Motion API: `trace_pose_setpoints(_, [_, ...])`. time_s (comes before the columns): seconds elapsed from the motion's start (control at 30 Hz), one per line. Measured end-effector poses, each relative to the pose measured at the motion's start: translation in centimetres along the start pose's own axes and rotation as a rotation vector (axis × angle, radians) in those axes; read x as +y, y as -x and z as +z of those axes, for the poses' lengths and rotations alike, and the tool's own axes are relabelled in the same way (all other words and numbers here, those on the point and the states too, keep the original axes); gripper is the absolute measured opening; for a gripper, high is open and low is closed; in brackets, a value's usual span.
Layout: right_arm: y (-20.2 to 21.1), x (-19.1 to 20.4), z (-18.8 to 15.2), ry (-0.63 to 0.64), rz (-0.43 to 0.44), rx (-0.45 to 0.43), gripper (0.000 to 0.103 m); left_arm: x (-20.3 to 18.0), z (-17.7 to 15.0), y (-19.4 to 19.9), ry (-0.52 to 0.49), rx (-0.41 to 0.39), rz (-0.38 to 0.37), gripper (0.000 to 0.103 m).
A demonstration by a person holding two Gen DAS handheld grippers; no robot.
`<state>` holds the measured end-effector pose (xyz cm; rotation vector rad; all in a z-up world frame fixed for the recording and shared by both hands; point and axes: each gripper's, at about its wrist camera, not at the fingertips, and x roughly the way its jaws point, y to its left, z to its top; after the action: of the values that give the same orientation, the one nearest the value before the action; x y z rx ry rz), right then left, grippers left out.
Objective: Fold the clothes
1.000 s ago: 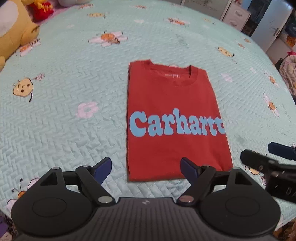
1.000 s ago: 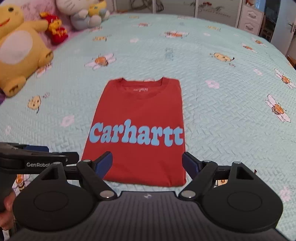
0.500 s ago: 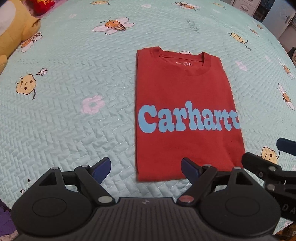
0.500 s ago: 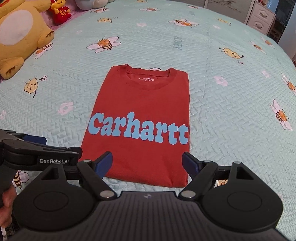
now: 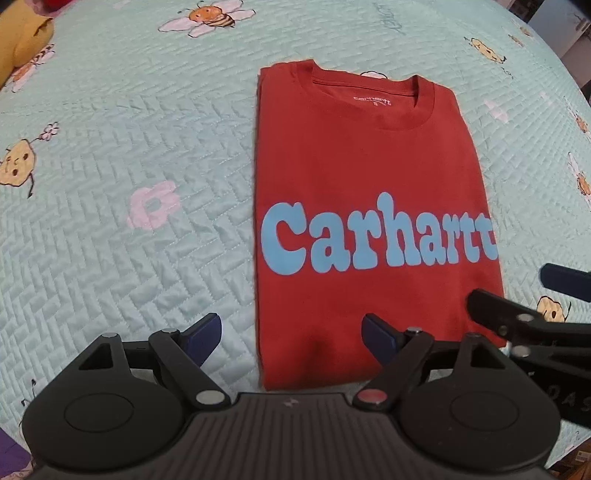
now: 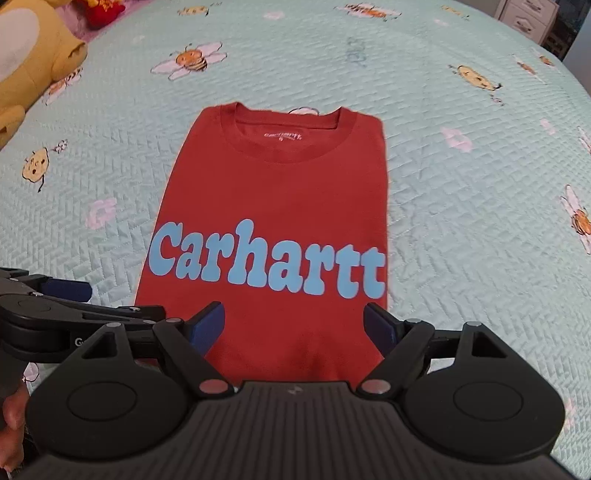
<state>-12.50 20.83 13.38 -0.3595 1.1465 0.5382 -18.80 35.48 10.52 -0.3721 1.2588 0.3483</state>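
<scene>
A red T-shirt [image 5: 369,166] with blue "Carhartt" lettering lies flat on the bed, sleeves tucked under into a neat rectangle, collar at the far end. It fills the middle of the right wrist view too, as the T-shirt [image 6: 280,199]. My left gripper [image 5: 291,332] hovers open over the shirt's near left corner, nothing between its fingers. My right gripper [image 6: 293,325] stands open over the near hem, also empty. Each gripper shows in the other's view: the right one [image 5: 517,299] at the right edge, the left one [image 6: 92,302] at the left edge.
A mint quilted bedspread [image 5: 110,184] with bee and flower prints covers the bed. A yellow plush toy [image 6: 33,62] sits at the far left, a red one [image 6: 103,7] behind it. White drawers [image 6: 532,18] stand beyond the bed's far right corner. A hand [image 6: 11,417] holds the left gripper.
Both grippers have moved forward and down toward the shirt's near hem, so the shirt looks larger. Both stay open. The shirt has not moved.
</scene>
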Motion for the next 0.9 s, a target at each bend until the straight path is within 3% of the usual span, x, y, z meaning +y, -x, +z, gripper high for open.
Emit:
trace_pose_setpoints(0.4, [0.1, 0.9, 0.4, 0.025, -0.027, 0.003, 0.082, 0.3, -0.2, -0.1, -0.013, 0.010, 0.020, 0.085])
trace_pose_setpoints(0.9, [3.0, 1.7, -0.7, 0.020, -0.034, -0.053, 0.082, 0.4, -1.3, 2.7, -0.021, -0.060, 0.038, 0.085])
